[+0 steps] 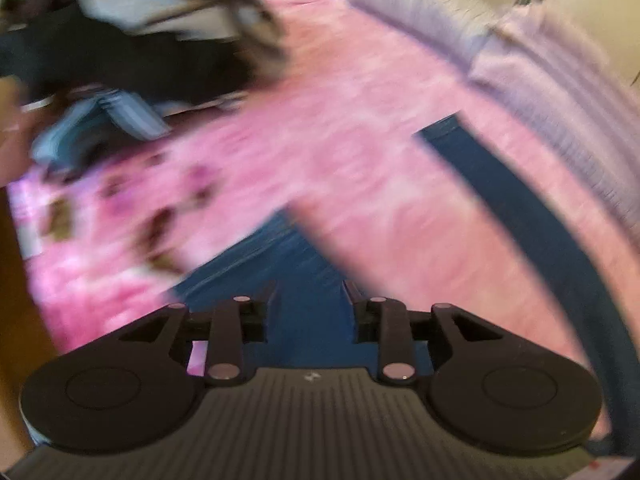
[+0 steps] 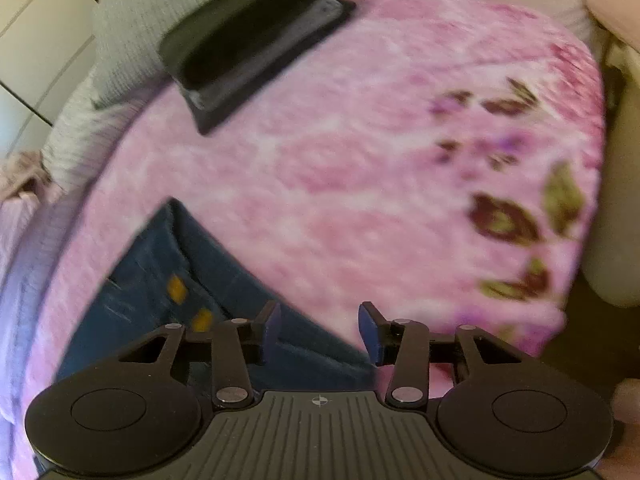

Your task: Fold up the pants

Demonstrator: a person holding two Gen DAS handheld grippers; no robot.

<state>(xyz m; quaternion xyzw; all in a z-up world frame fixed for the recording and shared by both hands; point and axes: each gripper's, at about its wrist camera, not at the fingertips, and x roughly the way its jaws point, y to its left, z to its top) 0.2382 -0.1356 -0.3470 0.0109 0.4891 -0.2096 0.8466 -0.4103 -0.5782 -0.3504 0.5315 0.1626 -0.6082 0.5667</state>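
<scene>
Dark blue jeans [image 1: 296, 256] lie on a pink flowered blanket [image 1: 360, 140]. In the blurred left wrist view, one leg [image 1: 520, 208] runs away to the upper right. My left gripper [image 1: 310, 292] is open just above the denim, which shows in the gap between its fingers. In the right wrist view the jeans [image 2: 160, 264] lie at the lower left, waistband open, with two yellow labels [image 2: 176, 285] inside. My right gripper [image 2: 320, 320] is open over the edge of the denim, its right finger above the pink blanket [image 2: 360, 160].
A stack of folded dark clothes [image 2: 248, 40] sits at the far side of the bed. A loose heap of black, grey and light blue garments [image 1: 100, 60] lies at the upper left. Pale knit bedding [image 1: 540, 60] lines the bed's edge. A hand [image 2: 628, 400] shows at the lower right.
</scene>
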